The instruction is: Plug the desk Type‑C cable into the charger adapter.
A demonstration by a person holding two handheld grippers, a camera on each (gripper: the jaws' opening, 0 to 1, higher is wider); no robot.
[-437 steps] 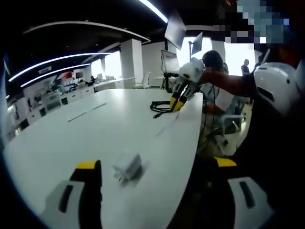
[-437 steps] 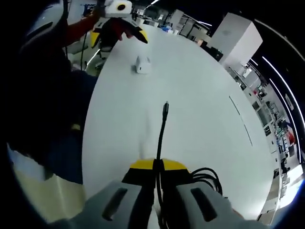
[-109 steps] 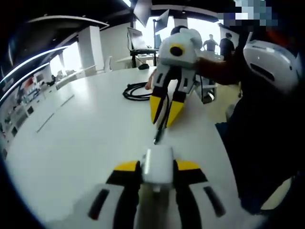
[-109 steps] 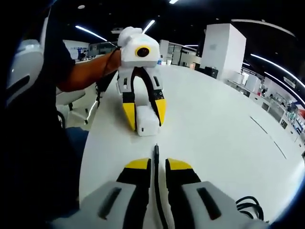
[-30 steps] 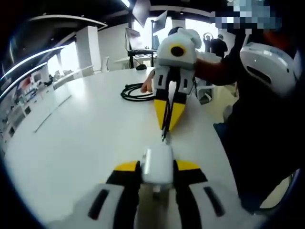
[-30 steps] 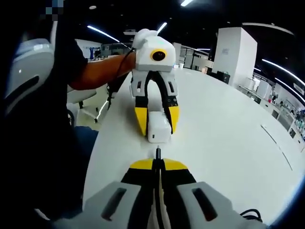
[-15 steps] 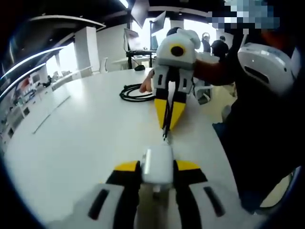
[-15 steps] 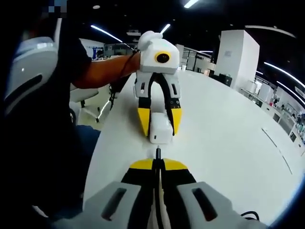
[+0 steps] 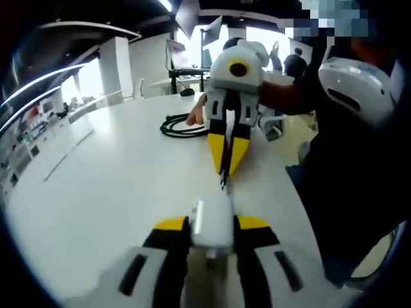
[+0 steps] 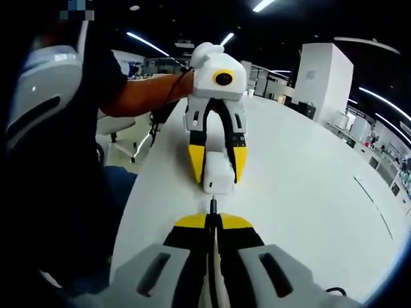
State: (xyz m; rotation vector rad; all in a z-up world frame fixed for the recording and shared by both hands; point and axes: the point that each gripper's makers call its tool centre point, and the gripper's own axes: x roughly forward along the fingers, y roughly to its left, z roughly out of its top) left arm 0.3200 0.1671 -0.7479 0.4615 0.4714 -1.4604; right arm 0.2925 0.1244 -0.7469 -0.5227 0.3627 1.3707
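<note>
My left gripper (image 9: 212, 222) is shut on the white charger adapter (image 9: 212, 222), held just above the white table (image 9: 115, 173). Facing it, my right gripper (image 9: 228, 155) is shut on the black Type‑C cable, whose plug tip (image 9: 223, 185) stands a short gap from the adapter's front face. In the right gripper view, the cable plug (image 10: 213, 205) sticks out between my closed yellow jaws (image 10: 214, 221), pointing at the adapter (image 10: 217, 174) that the left gripper (image 10: 217, 168) clamps. The two are nearly in line, apart by a small gap.
The cable's coiled remainder (image 9: 181, 124) lies on the table behind the right gripper. The table's curved edge (image 9: 292, 192) runs close by, with the person's dark clothing (image 9: 353, 179) beyond it. Monitors and chairs (image 9: 192, 64) stand at the far end.
Over the last second the plug tip has crept slightly closer to the adapter. Both grippers keep their hold, and the adapter looms a little larger in the right gripper view.
</note>
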